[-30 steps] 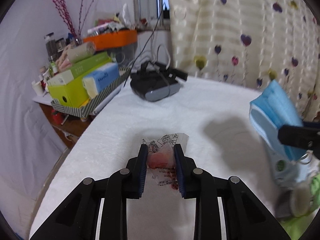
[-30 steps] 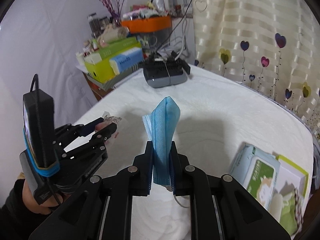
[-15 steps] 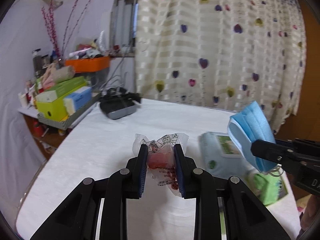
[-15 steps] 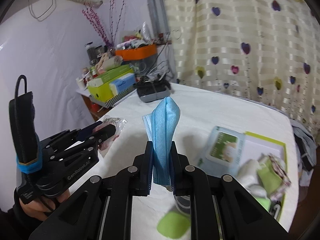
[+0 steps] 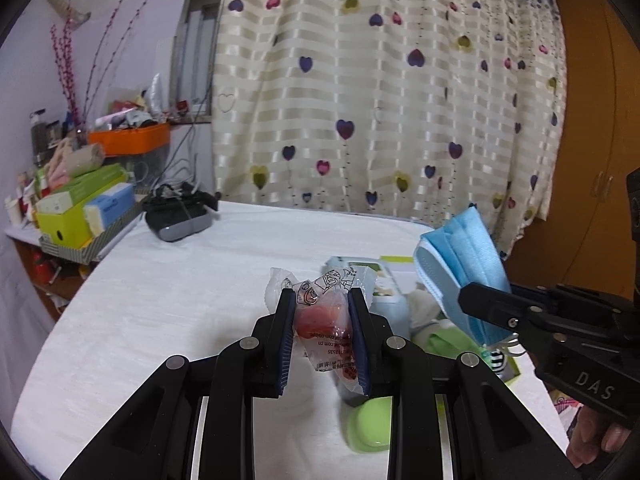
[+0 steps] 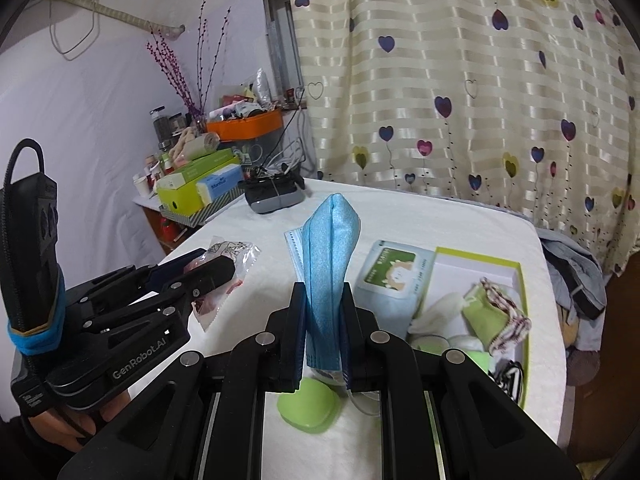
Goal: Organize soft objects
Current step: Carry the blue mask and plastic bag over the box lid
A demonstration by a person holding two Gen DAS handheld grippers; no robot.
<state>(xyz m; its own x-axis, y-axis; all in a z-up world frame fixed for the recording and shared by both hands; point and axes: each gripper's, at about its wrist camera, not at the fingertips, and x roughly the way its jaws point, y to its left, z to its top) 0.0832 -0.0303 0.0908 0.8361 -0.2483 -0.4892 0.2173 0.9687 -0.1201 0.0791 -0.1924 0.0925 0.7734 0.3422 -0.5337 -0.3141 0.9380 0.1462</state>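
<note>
1. Right wrist view: right gripper (image 6: 320,308), jaws nearly together, clamped on a folded blue face mask (image 6: 330,240) that stands upright between the pads, above the white table (image 6: 440,216).
2. Left gripper (image 5: 320,320), jaws part open, pressed against a clear sachet (image 5: 322,312) with a red item inside; sachet held off the table, not yet placed.
3. Green-rimmed tray (image 6: 520,308), at the right end of the table: already holds a cream soft item, a green cloth piece (image 6: 486,312) with a patterned edge, and something dark at its near corner. Judged the collecting place, partly filled.
4. Wipes pack (image 6: 390,276), pale blue, lies just beside the tray's left wall, outside it.
5. Green lid-like piece (image 6: 308,404), loose on the table below the right gripper.
6. Progress, judged: some soft goods binned; mask and sachet in transit, both to be released; wipes pack and green piece apparently unsorted.
</note>
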